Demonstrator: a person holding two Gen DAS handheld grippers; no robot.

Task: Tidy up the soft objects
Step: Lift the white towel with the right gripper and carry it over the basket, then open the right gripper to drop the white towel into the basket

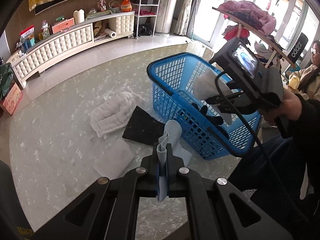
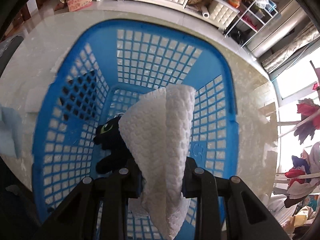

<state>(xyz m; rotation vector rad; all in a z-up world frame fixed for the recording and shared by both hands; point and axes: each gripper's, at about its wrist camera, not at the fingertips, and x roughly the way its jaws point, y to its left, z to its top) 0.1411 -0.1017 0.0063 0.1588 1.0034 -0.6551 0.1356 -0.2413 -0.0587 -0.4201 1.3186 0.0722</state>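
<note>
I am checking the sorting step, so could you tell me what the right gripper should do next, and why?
Probably open the right gripper and let the white cloth drop. It hangs over the inside of the blue basket, where a black plush toy already lies, so a release should land it inside. The left gripper, shut on a light blue cloth, could follow.

You had one blue basket [image 1: 176,104] on the table [image 1: 60,150]. Inside it lay one black plush toy [image 2: 112,138]. You held two cloths: one white textured cloth [image 2: 160,136] and one pale blue cloth [image 1: 170,138]. On the tabletop you had one white folded towel [image 1: 114,114], one dark mat [image 1: 142,128] and one flat white sheet [image 1: 112,158].
</note>
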